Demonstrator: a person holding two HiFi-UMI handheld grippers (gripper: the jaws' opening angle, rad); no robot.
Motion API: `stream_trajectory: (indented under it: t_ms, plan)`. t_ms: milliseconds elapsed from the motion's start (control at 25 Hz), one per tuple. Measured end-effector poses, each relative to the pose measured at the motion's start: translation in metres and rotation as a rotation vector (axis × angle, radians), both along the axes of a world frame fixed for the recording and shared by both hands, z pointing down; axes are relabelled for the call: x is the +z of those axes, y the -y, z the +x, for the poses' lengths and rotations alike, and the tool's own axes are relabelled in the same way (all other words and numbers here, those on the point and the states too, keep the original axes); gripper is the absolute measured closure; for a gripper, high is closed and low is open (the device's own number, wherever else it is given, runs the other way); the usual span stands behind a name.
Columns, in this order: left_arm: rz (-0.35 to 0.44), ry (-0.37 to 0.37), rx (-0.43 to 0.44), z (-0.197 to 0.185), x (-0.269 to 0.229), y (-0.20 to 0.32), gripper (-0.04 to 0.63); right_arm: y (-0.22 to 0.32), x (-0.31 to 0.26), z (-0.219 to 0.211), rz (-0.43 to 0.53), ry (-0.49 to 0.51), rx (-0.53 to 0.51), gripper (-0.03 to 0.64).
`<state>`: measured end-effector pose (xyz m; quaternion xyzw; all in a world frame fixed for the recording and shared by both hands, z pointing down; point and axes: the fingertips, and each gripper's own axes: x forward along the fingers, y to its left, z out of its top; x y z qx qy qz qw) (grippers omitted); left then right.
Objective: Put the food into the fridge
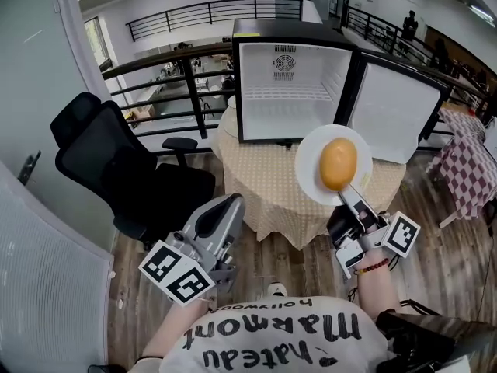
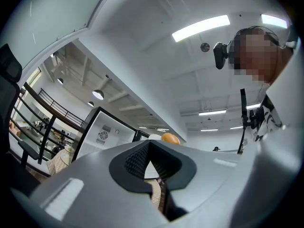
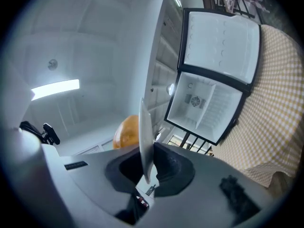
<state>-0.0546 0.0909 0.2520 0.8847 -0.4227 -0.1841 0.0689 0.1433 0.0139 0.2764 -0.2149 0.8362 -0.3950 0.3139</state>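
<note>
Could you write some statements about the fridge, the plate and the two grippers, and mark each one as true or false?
1. The door of the fridge stands open. True.
2. The right gripper grips the white plate by its rim. True.
3. The plate already stands inside the fridge. False: it is held outside, in front of it.
4. The left gripper holds a cup. False: nothing is between its jaws.
5. The food on the plate is green. False: it is orange-yellow.

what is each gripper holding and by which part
The right gripper grips the white plate by its near rim, with the round orange food on it. The left gripper holds nothing.
</note>
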Motion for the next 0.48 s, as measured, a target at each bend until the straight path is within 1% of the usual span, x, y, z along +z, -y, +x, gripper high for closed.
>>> stream_trajectory:
  t_ms: [80,240,480]
  plan:
    - [-0.007,-0.001,-0.01,-0.008,-0.001,0.034,0.592,0.035,-0.002,-0.01,-0.007,-0.003,-0.013,0.588]
    - [-0.02,-0.014,-0.052,-0.018,-0.003,0.082,0.592,0.085,-0.005,-0.022,-0.022,-0.002,-0.052,0.588]
    - [-0.038,-0.009,-0.07,-0.009,0.009,0.172,0.592,0.185,0.012,-0.013,-0.045,-0.006,-0.069,0.588]
